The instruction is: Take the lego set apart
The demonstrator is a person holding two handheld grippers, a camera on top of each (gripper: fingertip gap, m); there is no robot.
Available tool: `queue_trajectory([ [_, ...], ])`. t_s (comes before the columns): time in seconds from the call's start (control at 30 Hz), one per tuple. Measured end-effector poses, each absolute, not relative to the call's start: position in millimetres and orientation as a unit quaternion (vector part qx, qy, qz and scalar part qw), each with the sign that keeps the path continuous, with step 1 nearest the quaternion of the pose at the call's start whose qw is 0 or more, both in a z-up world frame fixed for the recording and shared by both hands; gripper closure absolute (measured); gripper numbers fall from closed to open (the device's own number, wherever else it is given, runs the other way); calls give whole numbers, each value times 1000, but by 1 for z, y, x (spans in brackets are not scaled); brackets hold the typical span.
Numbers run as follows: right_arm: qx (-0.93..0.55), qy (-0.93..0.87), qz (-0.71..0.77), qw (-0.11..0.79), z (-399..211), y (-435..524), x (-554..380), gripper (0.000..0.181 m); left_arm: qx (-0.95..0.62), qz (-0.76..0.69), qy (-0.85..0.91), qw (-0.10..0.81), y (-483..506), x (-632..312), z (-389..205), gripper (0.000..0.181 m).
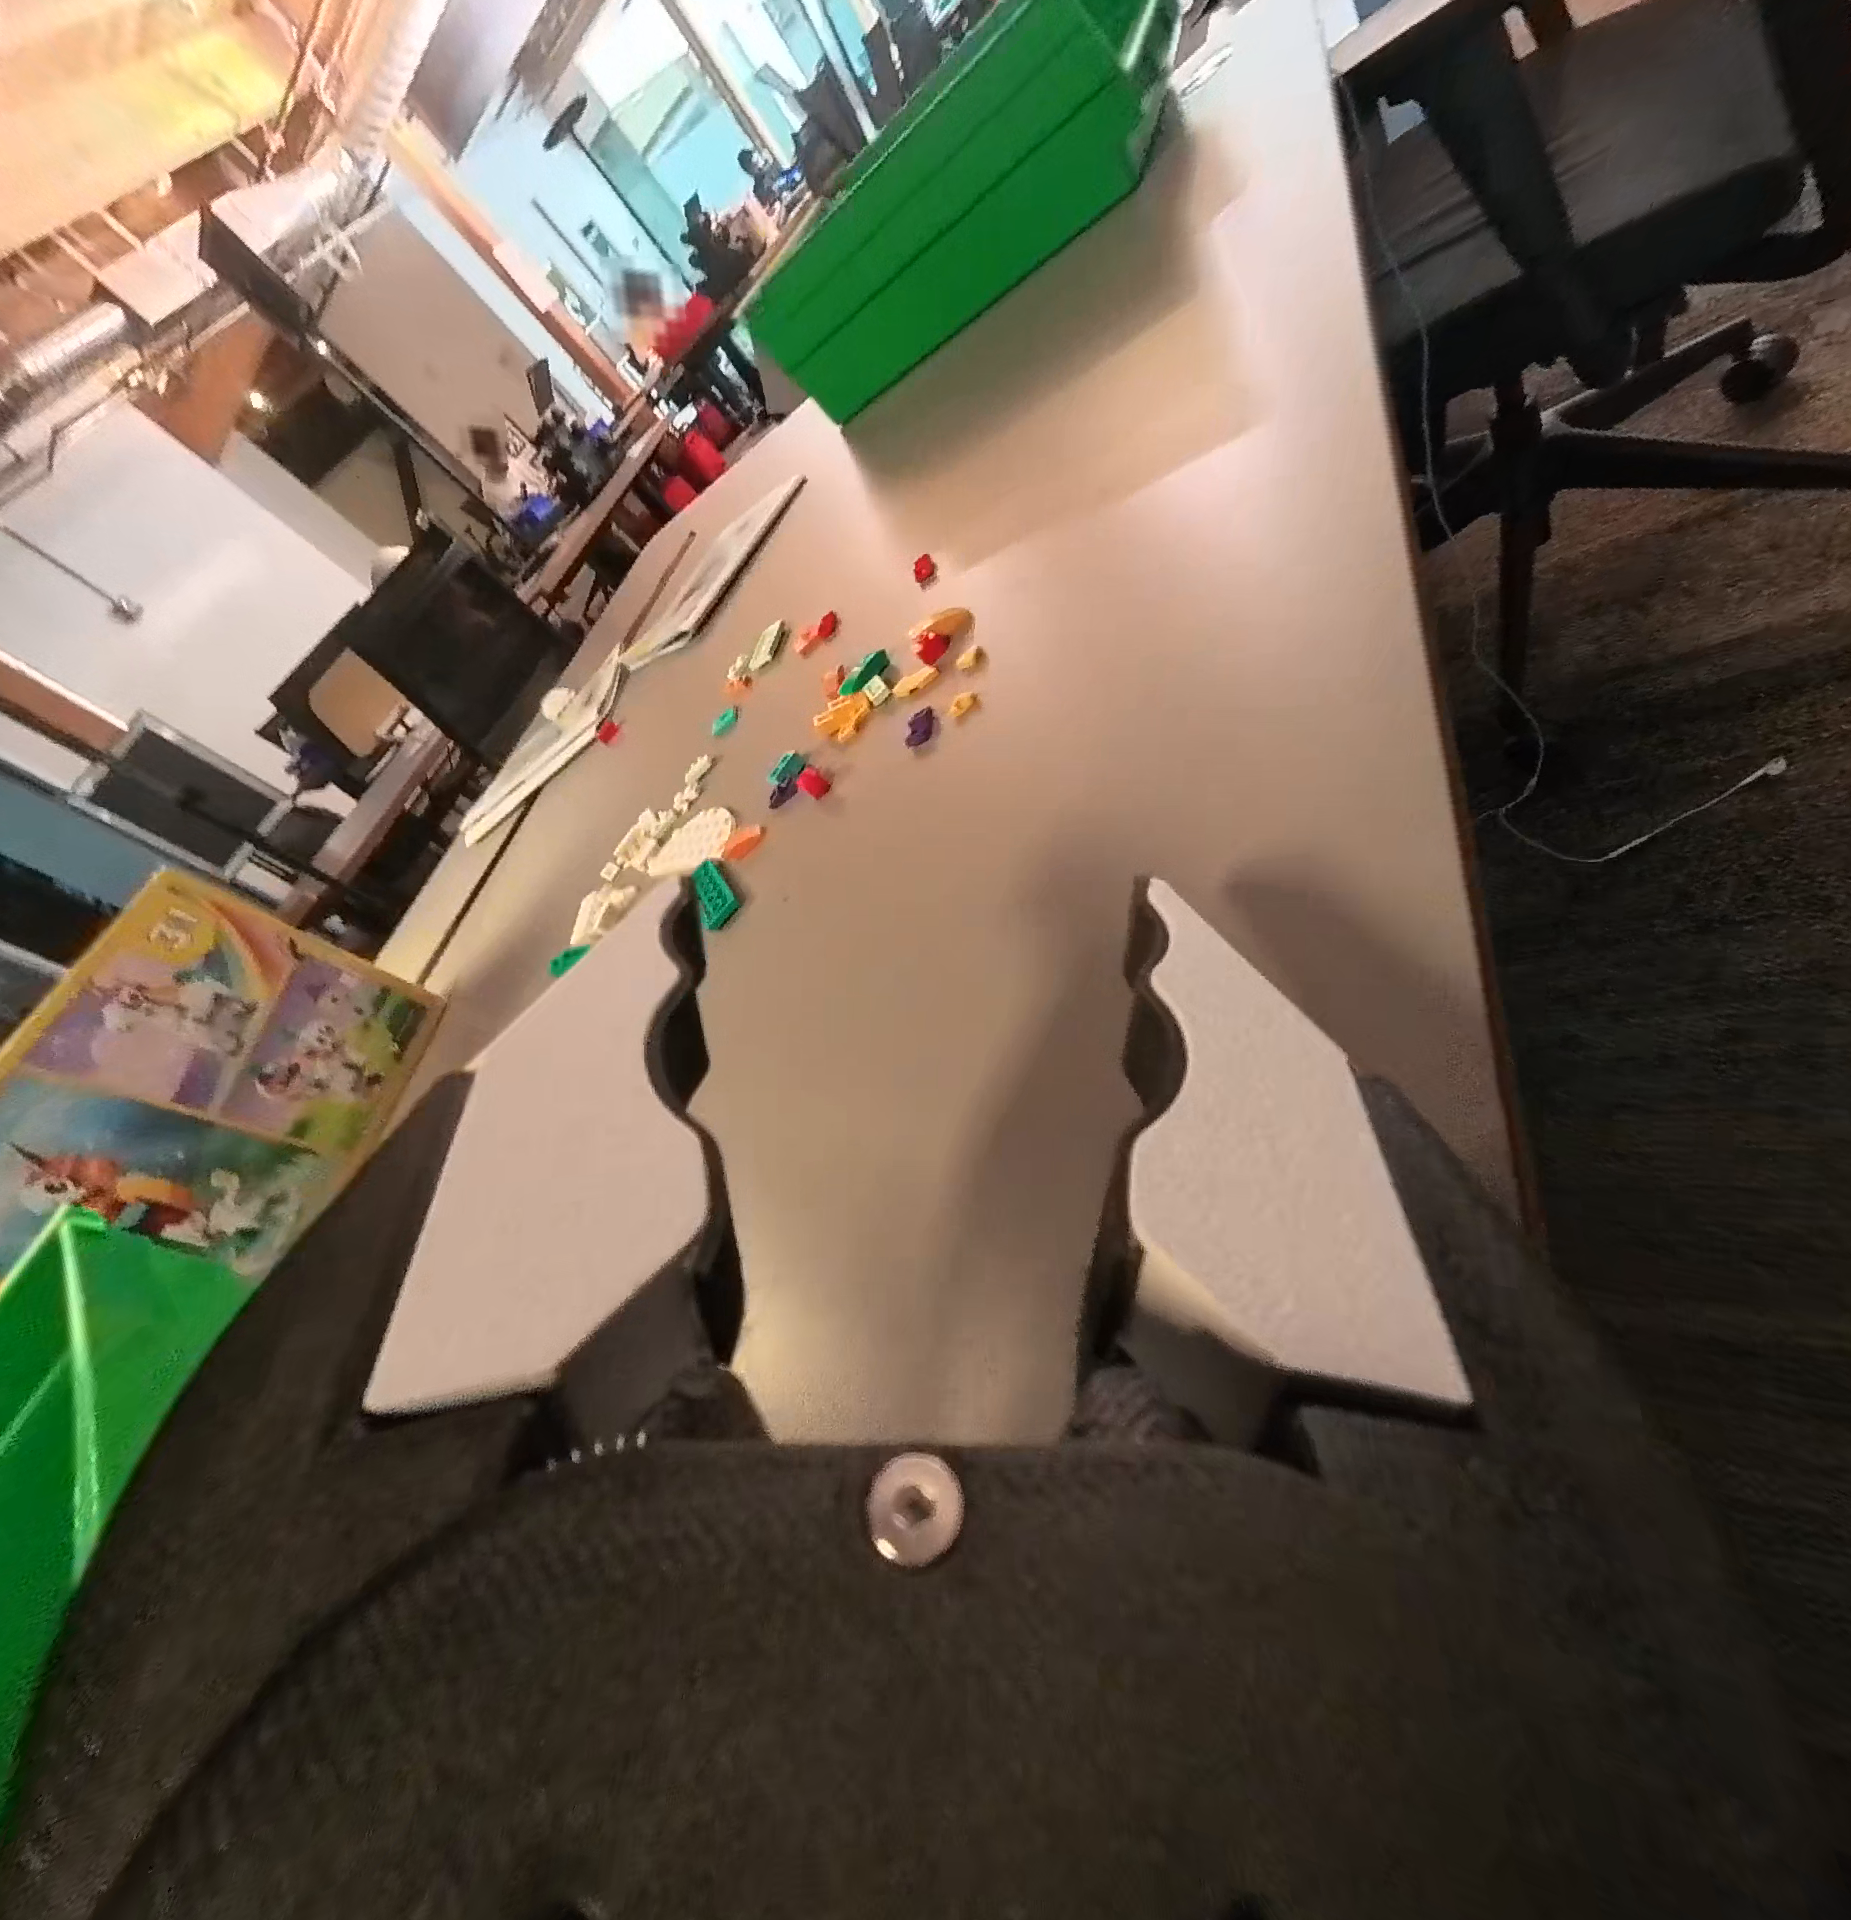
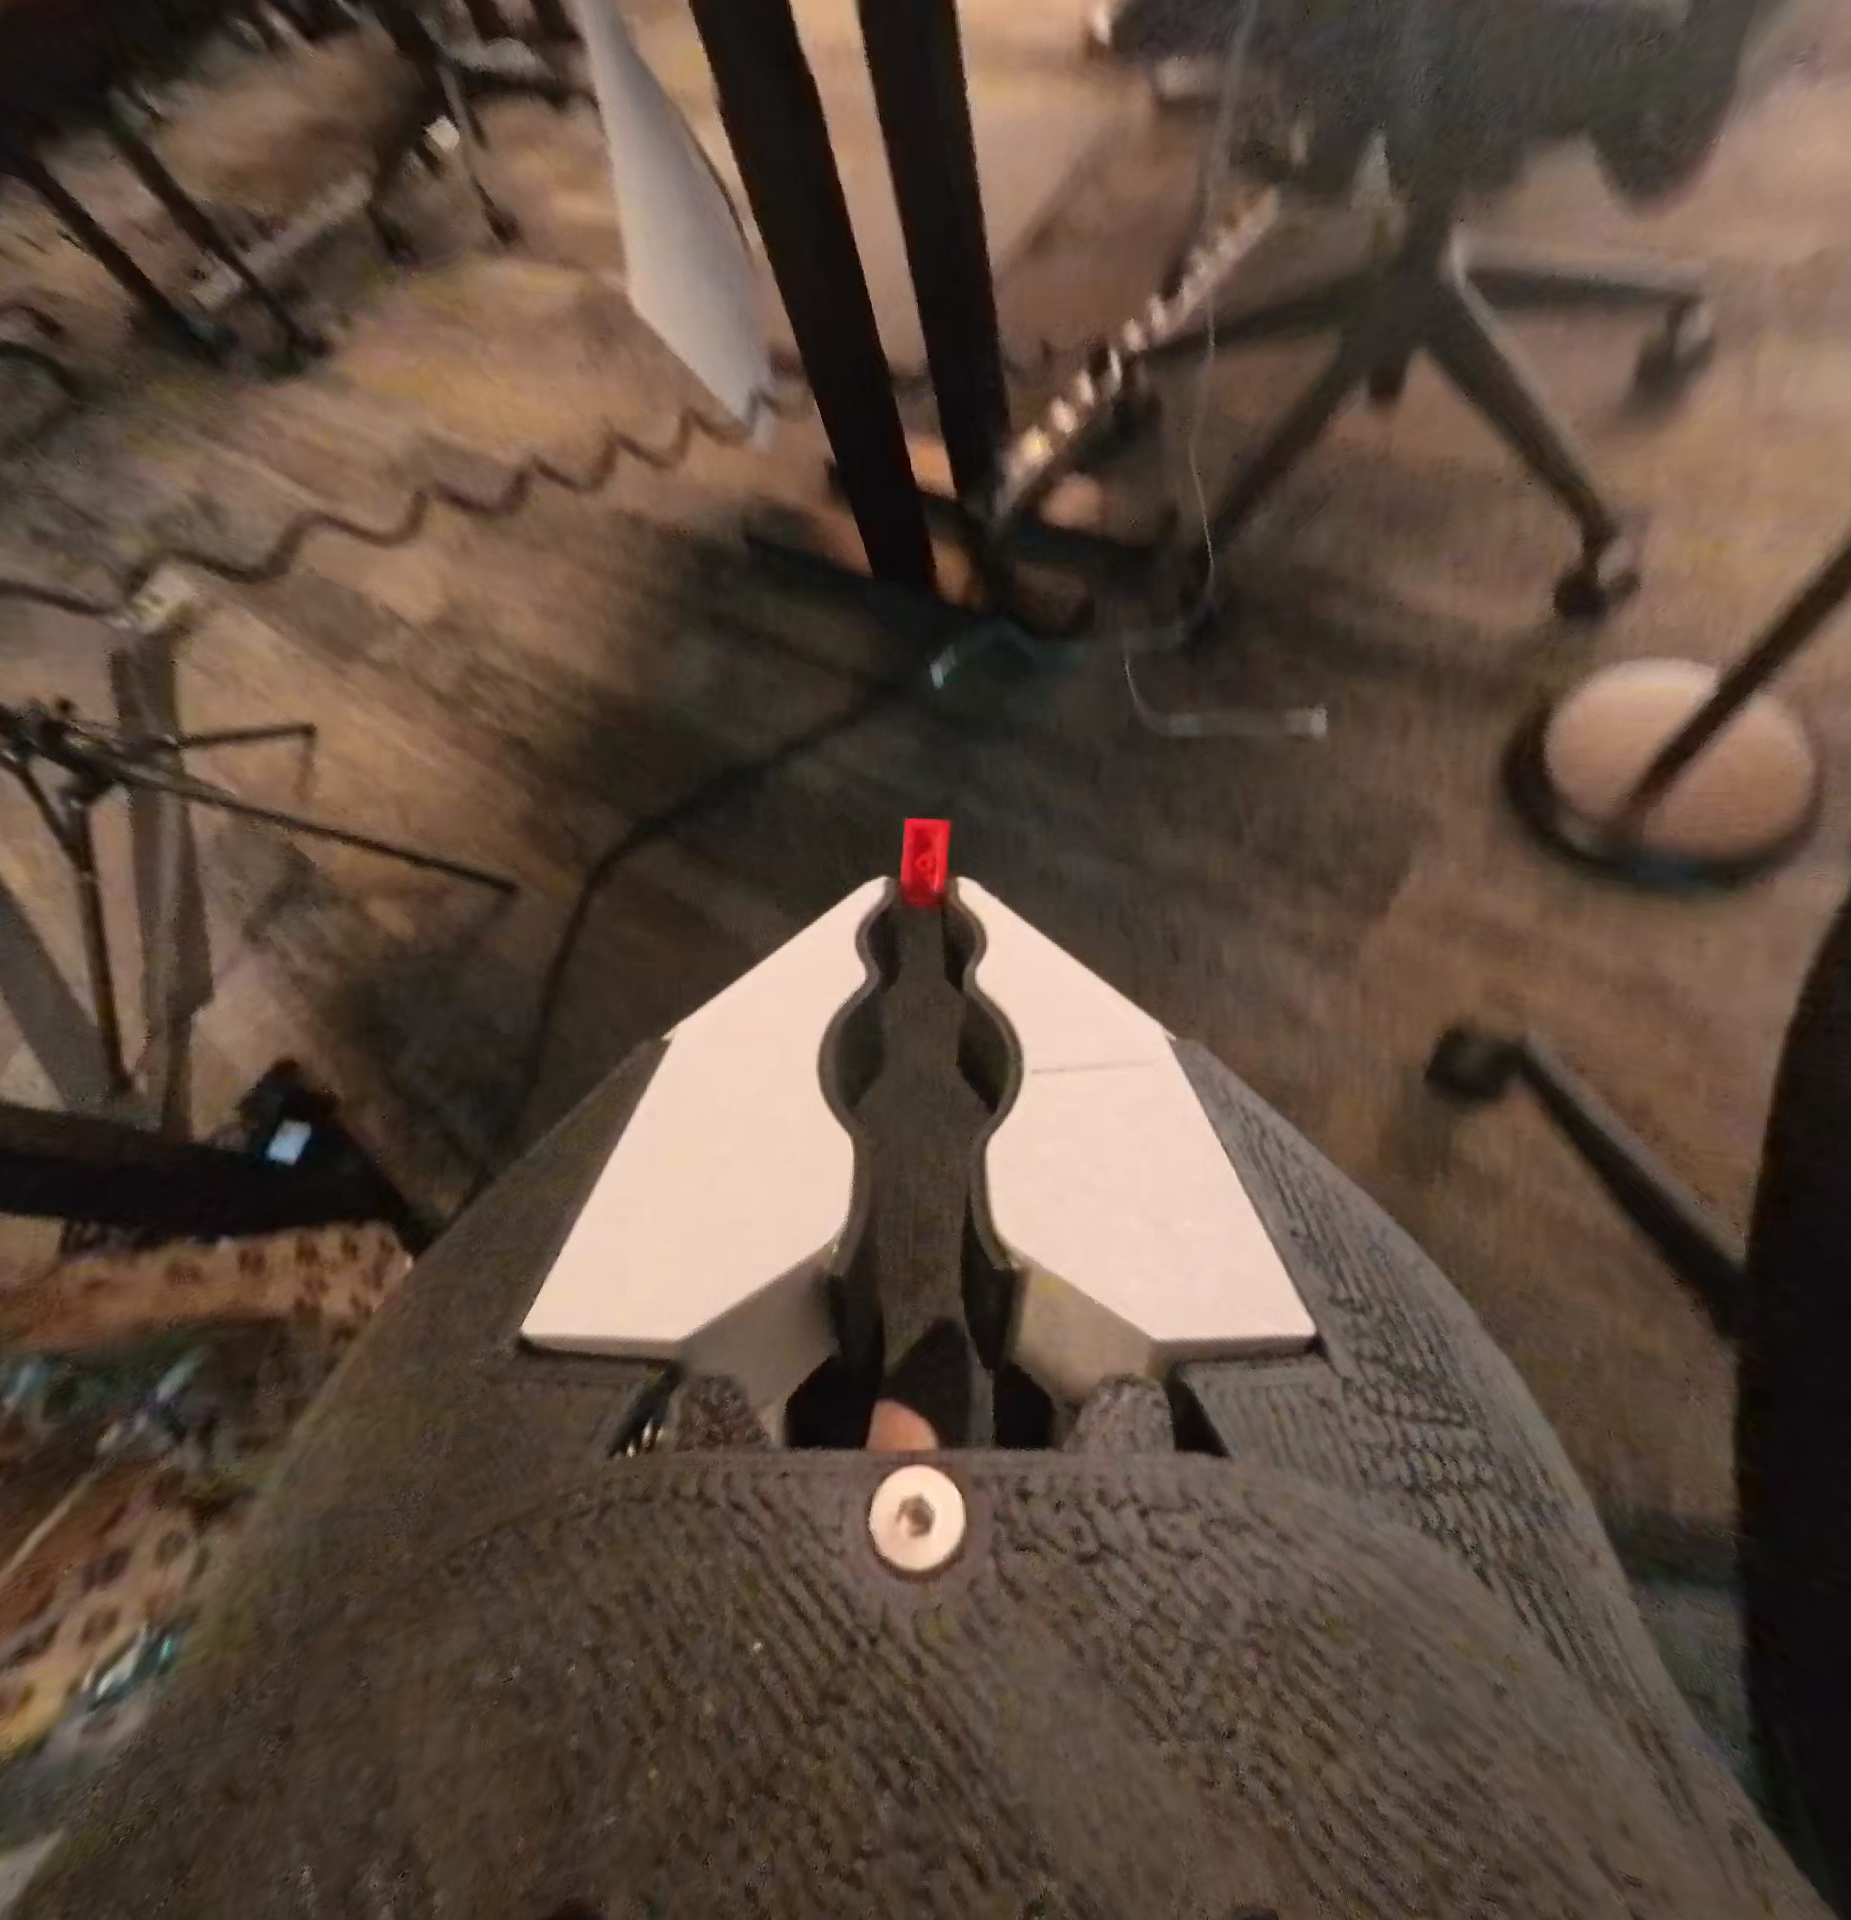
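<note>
In the left wrist view several loose lego pieces lie scattered on the pale table (image 1: 1160, 623): white plates (image 1: 682, 842), a teal plate (image 1: 715, 894), and red, orange, yellow, green and purple bits (image 1: 859, 696). My left gripper (image 1: 916, 904) is open and empty, hovering low over the table just short of the white and teal pieces. In the right wrist view my right gripper (image 2: 923, 883) is shut on a small red lego piece (image 2: 923, 860), pinched at the fingertips. It is held in the air over the carpeted floor, away from the table.
A lego box (image 1: 173, 1070) and a green bin (image 1: 27, 1455) stand at the left. Stacked green bins (image 1: 952, 218) sit at the table's far end. Open booklets (image 1: 630, 665) lie left of the pieces. Office chairs (image 1: 1627, 208), a stand base (image 2: 1679, 779) and cables are on the floor.
</note>
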State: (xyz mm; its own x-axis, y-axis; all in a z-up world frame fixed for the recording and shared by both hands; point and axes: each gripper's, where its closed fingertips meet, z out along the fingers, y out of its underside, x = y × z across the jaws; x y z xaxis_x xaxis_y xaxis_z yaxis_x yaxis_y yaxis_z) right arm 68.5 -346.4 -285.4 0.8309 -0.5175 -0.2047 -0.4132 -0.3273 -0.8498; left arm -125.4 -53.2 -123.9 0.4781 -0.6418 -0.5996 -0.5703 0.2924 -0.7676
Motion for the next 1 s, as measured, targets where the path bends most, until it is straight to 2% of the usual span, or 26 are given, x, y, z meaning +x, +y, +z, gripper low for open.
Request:
queue_trajectory([
  [0.2,-776,118,-87,613,-137,-207,131,175,-639,-54,478,600,-41,-131,-126,98],
  [0.33,-762,22,-75,643,-80,-110,144,175,-651,-44,465,598,-34,-130,-126,96],
  [0.43,-771,-60,-62,631,-55,-45,143,175,-648,-105,396,643,-17,-114,-97,95],
  [0.53,-778,-124,-44,615,-46,11,138,175,-653,-125,280,692,21,-113,-67,97],
  [0.7,-770,-180,-75,607,-67,93,144,176,-671,-117,181,709,60,-119,-69,98],
  [0.83,-737,-235,-91,627,-82,145,131,175,-677,-108,180,706,64,-120,-73,98],
  [1.0,-702,-319,-60,634,-106,191,106,175,-693,-14,215,688,75,-118,-86,95],
])
